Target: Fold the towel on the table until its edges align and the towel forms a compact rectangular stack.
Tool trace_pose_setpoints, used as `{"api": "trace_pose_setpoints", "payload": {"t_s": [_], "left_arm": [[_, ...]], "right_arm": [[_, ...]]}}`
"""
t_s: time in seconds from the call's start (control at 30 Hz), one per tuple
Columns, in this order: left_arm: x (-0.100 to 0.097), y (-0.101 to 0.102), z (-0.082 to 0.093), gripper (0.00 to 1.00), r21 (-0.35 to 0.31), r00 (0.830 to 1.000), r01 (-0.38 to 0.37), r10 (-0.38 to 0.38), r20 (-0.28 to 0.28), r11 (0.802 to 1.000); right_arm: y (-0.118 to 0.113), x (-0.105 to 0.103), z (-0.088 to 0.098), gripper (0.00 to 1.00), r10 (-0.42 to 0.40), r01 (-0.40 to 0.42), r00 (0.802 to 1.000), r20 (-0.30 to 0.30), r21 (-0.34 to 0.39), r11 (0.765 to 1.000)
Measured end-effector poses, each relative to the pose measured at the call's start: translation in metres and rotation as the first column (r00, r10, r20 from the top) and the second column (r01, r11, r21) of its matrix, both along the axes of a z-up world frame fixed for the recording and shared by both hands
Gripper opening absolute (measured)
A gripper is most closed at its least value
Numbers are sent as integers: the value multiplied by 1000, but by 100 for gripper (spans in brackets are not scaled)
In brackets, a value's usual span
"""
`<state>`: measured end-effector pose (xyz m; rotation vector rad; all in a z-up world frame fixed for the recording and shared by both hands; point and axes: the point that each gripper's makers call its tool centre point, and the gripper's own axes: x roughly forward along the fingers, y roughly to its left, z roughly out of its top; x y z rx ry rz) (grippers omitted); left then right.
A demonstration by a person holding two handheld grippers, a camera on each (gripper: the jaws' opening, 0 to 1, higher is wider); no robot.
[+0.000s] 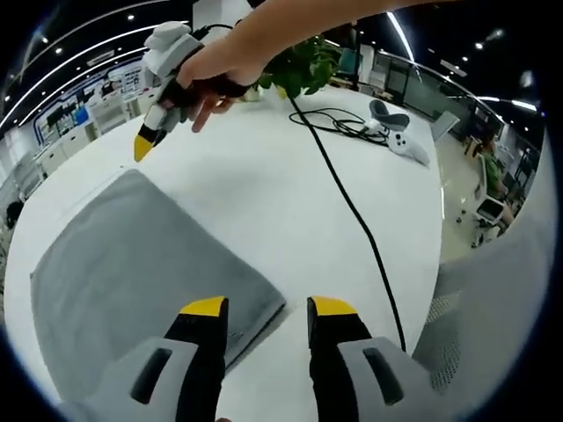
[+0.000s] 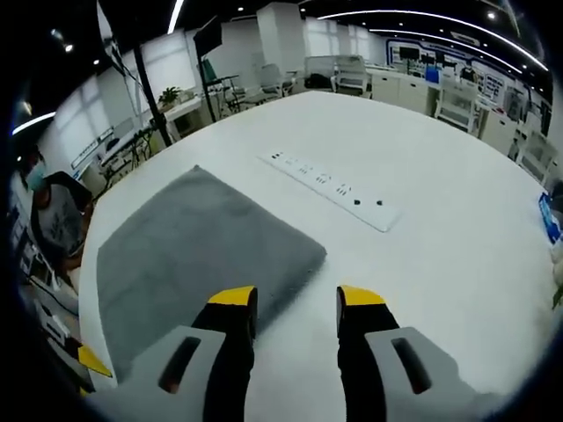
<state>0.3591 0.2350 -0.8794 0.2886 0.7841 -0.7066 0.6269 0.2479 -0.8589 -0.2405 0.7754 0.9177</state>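
A grey towel (image 1: 132, 264) lies folded into a flat rectangle on the white round table (image 1: 264, 185). My left gripper (image 1: 268, 308) is open just over the towel's near corner, its left jaw above the cloth and nothing between the jaws. In the left gripper view a hand holds my right gripper (image 1: 158, 105) above the table beyond the towel's far end, one yellow tip pointing down. In the right gripper view the towel (image 2: 193, 246) spreads ahead and to the left of my open right gripper (image 2: 297, 299), whose jaws are empty.
A black cable (image 1: 352, 211) runs across the table to the right of the towel, with a white controller (image 1: 405, 141) and a green plant (image 1: 303, 66) at the far side. A recessed socket strip (image 2: 330, 189) lies beyond the towel. A person (image 2: 53, 220) sits by the table's edge.
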Motion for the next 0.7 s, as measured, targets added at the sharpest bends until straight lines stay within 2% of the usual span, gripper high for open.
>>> {"api": "trace_pose_setpoints", "payload": {"t_s": [0.17, 0.37, 0.7], "left_arm": [[2, -3, -6, 35, -3, 1000, 5, -5, -9, 1000], [4, -8, -18, 32, 9, 999, 28, -28, -23, 1000], [7, -12, -32, 27, 34, 998, 38, -36, -54, 999]], "right_arm": [[3, -3, -6, 35, 13, -13, 1000, -5, 2, 1000], [3, 8, -15, 34, 21, -21, 1000, -7, 2, 1000], [2, 15, -22, 34, 22, -22, 1000, -12, 4, 1000]]}}
